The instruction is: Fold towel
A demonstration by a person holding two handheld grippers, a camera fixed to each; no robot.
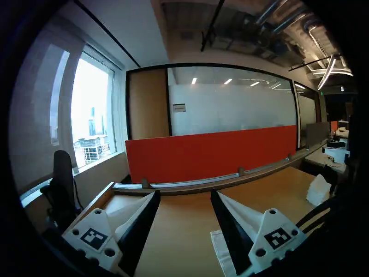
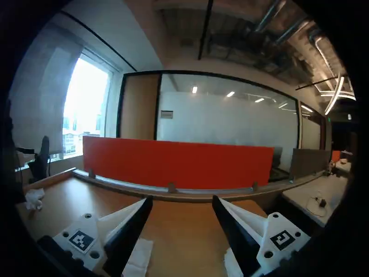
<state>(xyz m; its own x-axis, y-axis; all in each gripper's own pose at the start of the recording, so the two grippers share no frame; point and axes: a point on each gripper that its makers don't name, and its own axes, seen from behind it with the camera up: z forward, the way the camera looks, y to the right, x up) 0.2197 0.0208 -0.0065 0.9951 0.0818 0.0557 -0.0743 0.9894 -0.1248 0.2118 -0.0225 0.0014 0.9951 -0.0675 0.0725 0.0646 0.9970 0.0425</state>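
My left gripper (image 1: 184, 194) hangs fingers apart, gripping nothing, over the desk (image 1: 184, 231). A white towel (image 1: 217, 247) lies flat by one finger. My right gripper (image 2: 182, 198) gapes likewise above the towel (image 2: 138, 258). The fingers carry square markers (image 1: 93, 237); the wall sign (image 1: 179, 108) is too small to read.

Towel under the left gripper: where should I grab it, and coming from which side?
Take the towel by the edge that shows beside the left gripper's right-hand finger. It lies flat on the desk, so probably come down from the bare-wood side and pinch that edge; the jaws stand open.
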